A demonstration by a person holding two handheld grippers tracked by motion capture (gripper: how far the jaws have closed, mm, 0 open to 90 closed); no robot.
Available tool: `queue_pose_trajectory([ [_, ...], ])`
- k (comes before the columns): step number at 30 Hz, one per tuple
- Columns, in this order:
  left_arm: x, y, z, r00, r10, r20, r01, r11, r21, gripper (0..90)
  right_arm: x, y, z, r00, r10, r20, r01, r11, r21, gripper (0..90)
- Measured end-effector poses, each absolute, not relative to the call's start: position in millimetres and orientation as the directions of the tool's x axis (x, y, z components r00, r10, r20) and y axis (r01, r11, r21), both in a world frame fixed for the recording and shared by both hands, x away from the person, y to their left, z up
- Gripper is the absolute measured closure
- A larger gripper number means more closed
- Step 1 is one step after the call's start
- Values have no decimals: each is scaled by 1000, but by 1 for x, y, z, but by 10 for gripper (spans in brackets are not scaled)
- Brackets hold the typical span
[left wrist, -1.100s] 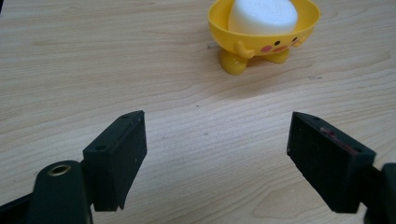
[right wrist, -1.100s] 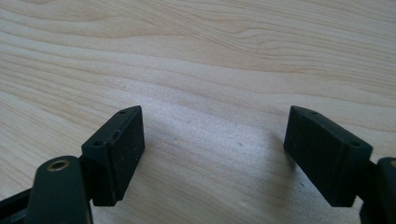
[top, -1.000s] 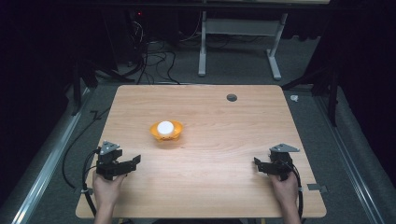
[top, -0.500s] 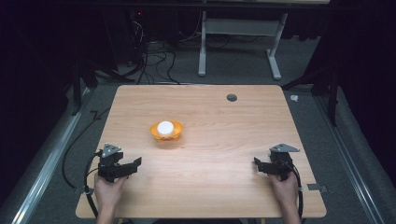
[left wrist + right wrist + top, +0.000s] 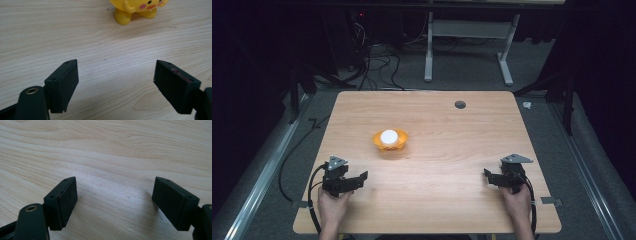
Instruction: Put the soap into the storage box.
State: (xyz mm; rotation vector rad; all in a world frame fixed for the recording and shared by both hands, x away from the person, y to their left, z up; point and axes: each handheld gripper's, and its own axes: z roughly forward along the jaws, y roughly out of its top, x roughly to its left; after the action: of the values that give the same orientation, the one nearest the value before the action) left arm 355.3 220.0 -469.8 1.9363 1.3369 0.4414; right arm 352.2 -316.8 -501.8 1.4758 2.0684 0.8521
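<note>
A yellow toy figure [image 5: 390,140] with a white top stands on the wooden table [image 5: 447,130], left of its middle. In the left gripper view its yellow feet and pink-cheeked face [image 5: 136,8] show at the top edge, well beyond the jaws. My left gripper [image 5: 361,177] rests near the table's front left, open, nothing between its jaws [image 5: 115,85]. My right gripper [image 5: 486,175] sits near the front right, also open and empty [image 5: 113,202], over bare wood.
A small dark round hole [image 5: 460,104] sits in the table near its far edge. Beyond the table are a white desk frame [image 5: 467,45] and loose cables [image 5: 372,65] on the floor. A metal rail [image 5: 262,175] runs along the left.
The left gripper has shifted slightly toward the front edge of the table. The right gripper and the toy have not moved.
</note>
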Motion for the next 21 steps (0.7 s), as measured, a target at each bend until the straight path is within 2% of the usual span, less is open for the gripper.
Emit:
queue_pose_trajectory([
  [21, 354, 210, -489, 389, 917, -86, 679, -222, 700, 212, 352, -317, -502, -321, 947, -12, 664, 234, 710, 211],
])
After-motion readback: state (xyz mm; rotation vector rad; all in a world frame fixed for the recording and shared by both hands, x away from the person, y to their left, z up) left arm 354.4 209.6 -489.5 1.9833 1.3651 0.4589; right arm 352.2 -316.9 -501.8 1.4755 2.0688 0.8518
